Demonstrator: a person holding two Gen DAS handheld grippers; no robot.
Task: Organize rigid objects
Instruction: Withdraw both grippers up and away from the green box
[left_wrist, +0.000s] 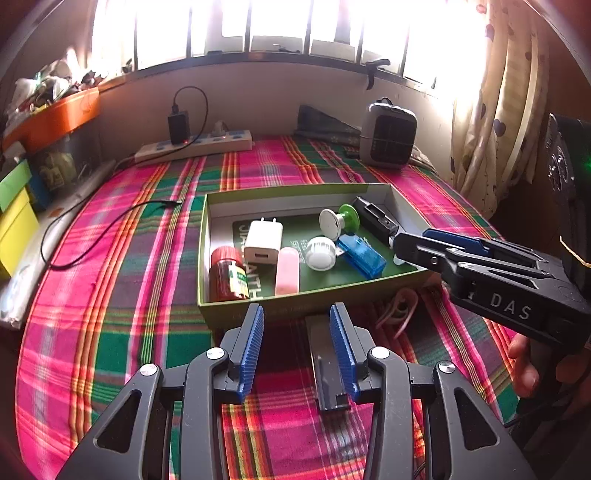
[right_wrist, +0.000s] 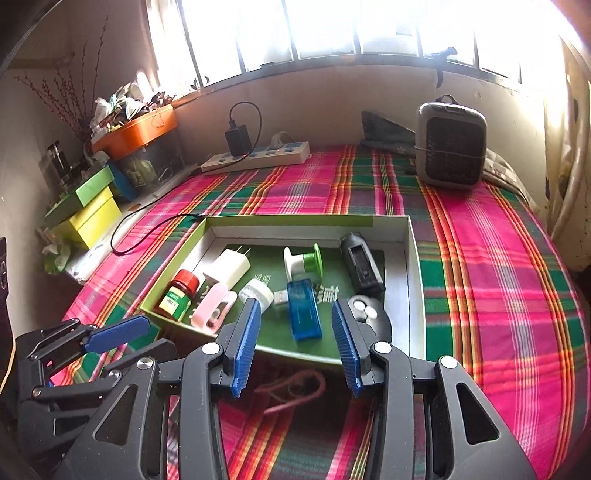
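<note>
Right gripper (left_wrist: 410, 242) marked "DAS", over box (left_wrist: 295, 190)

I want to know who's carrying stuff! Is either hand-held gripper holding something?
No. The left hand-held gripper and right hand-held gripper are both open and hold nothing.

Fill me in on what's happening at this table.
A person holds two grippers over a plaid-covered table. Small items already sit in the green box: red-capped bottle, white charger, blue USB stick. The left gripper is open beside a black object outside the box. The right gripper hovers open at the box's near edge.
</note>
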